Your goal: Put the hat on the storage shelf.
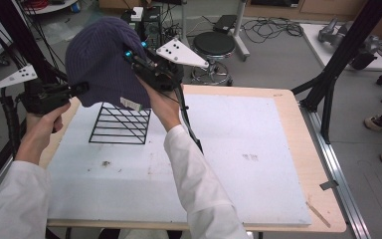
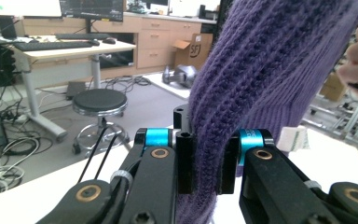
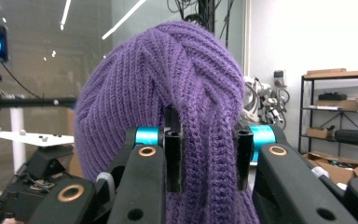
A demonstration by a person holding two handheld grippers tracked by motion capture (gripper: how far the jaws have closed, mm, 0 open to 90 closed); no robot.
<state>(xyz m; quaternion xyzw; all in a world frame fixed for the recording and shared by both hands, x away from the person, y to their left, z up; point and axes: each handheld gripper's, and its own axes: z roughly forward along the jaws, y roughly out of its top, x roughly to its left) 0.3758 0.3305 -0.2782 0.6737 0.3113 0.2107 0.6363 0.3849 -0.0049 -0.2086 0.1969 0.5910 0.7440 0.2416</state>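
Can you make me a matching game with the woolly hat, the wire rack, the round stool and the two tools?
Things:
1. purple hat
2. wire rack
3. round stool
4. left tool and right tool

Places or states:
A. on the floor beyond the table
B. shut on the knit at its two sides
C. held up in the air above the rack
D. standing on the white table top

Pairs: 1-C, 2-D, 3-A, 4-B
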